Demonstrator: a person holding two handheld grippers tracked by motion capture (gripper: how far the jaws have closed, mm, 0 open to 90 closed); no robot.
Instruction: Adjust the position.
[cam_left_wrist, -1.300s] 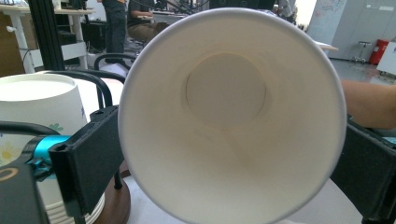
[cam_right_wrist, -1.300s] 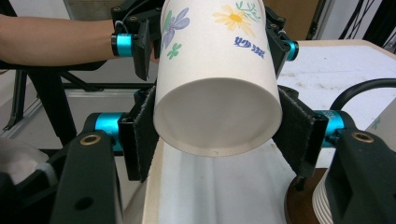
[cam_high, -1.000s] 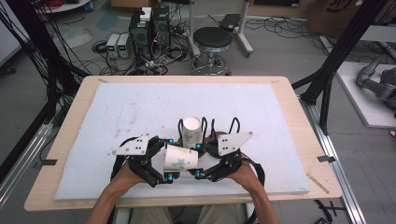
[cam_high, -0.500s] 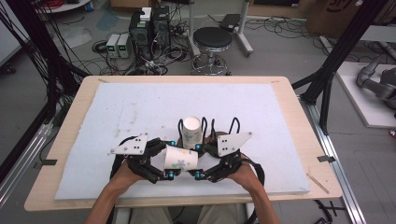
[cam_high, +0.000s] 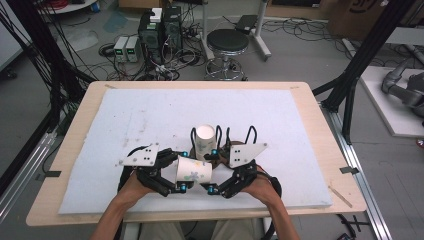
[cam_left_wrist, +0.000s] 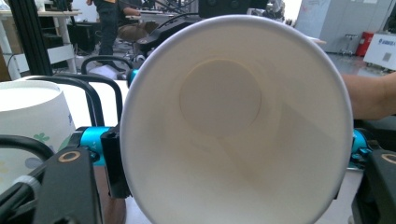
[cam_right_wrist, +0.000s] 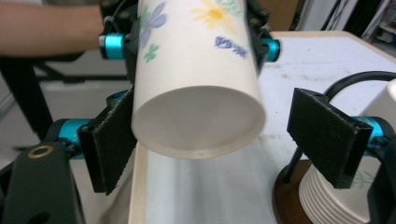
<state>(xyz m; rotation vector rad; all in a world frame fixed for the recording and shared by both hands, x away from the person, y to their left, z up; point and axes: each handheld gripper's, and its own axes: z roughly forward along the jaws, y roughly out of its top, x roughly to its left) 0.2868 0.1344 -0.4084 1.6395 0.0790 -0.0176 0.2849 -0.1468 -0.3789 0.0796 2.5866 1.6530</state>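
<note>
A white paper cup (cam_high: 194, 171) with a flower print lies on its side in the air between my two grippers, near the table's front edge. My left gripper (cam_high: 184, 171) is shut on it near the rim. In the left gripper view the cup's open mouth (cam_left_wrist: 233, 121) faces the camera, with a pad on each side. My right gripper (cam_high: 211, 170) stands at the cup's bottom end (cam_right_wrist: 201, 121). Its jaws have just been opening. The right pad (cam_right_wrist: 327, 135) is clear of the cup, and the left pad (cam_right_wrist: 112, 140) stays close beside it.
A stack of upside-down paper cups (cam_high: 205, 137) stands on a brown round base (cam_right_wrist: 287, 200) just behind the grippers. The white mat (cam_high: 280, 125) covers the table (cam_high: 320, 120). Beyond the table are a stool (cam_high: 227, 42) and electronics boxes (cam_high: 160, 27).
The left gripper's jaws have closed on the cup and the right gripper's jaws have opened off it. The cup and both hands stayed in place.
</note>
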